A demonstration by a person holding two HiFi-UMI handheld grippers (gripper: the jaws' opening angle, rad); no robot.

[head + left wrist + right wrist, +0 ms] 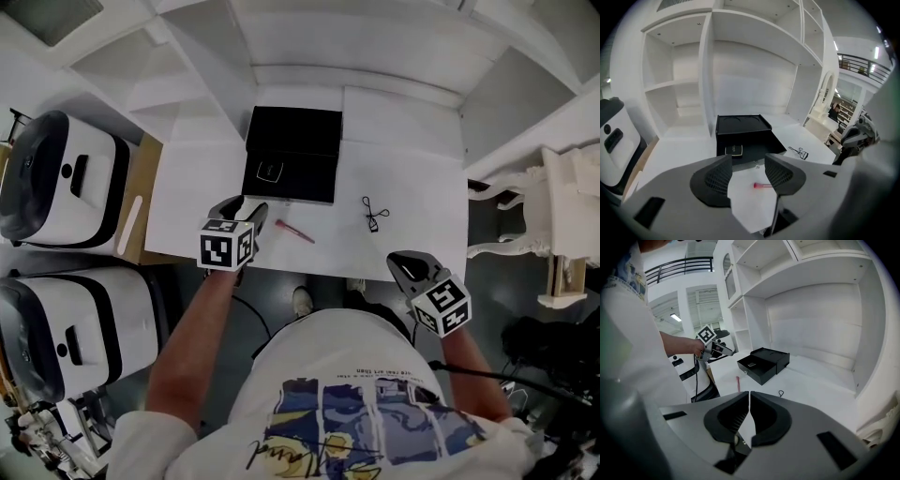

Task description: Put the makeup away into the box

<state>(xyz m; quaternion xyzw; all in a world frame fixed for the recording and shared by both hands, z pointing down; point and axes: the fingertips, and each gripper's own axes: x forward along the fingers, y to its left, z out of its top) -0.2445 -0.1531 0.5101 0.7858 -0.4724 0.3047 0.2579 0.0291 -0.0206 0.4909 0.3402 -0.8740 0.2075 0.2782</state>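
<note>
Pink makeup stick (293, 232) lies slantwise just right of the left gripper (748, 161), whose jaws stand apart and empty. Right gripper (749, 399), pinched closed on nothing, seems farther off.

One box (295, 131), one compact (269, 172), one pink stick (294, 232), perhaps one curler (374, 215).

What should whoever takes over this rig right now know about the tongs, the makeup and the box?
Left tongs: open, empty, over the table's front edge, beside the pink stick.
Right tongs: shut, empty, by the table's front right corner.
Black box: drawer open, one compact inside.
Left to do: pink stick and eyelash curler lie on the table; both go into the drawer.
</note>
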